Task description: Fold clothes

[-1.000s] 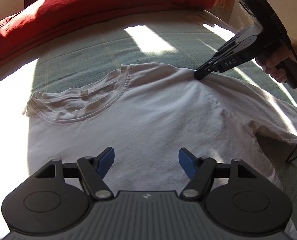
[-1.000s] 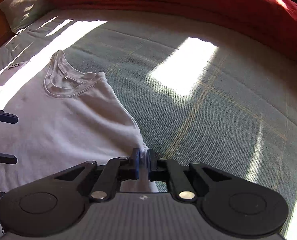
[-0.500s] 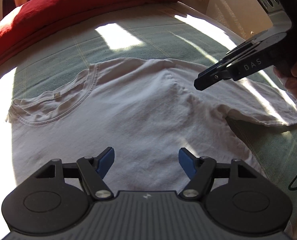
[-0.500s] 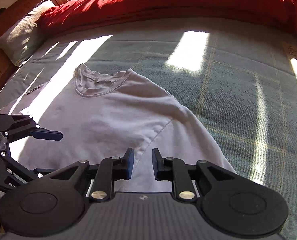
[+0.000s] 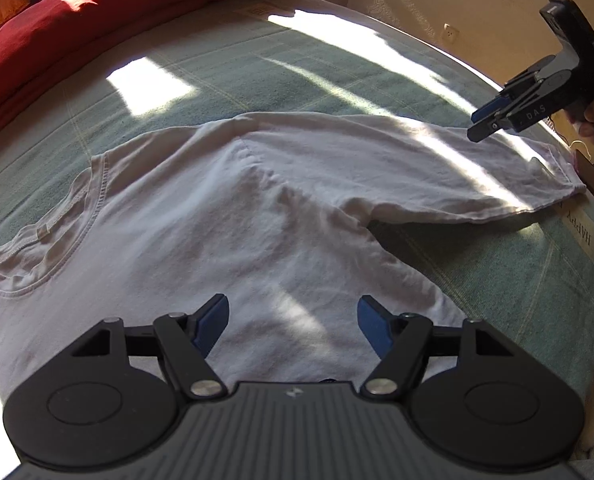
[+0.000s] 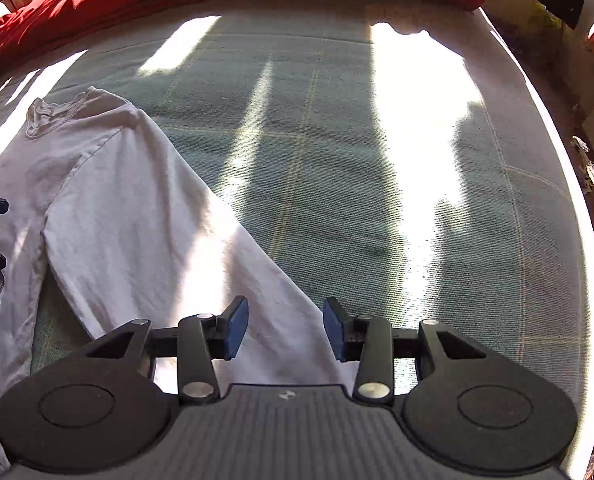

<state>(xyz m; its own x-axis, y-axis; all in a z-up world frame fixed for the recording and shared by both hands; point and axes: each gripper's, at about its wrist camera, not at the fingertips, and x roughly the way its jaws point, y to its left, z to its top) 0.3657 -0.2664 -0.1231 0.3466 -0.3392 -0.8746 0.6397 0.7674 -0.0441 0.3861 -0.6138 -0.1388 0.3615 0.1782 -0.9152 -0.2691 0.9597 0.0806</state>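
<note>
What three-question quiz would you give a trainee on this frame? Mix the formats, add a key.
1. True or false: the right gripper is clamped on the sleeve.
2. The T-shirt lies on: A) red duvet B) green blanket C) floor
3. Fill in: the left gripper holds ____.

Key: 1 false, its jaws are opening with nothing pinched; 2 B, the green blanket; 3 nothing.

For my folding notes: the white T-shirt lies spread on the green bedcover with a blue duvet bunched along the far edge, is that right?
Not quite: the duvet bunched along the far edge is red, not blue, as the left wrist view shows. The white T-shirt does lie spread on the green bedcover.
</note>
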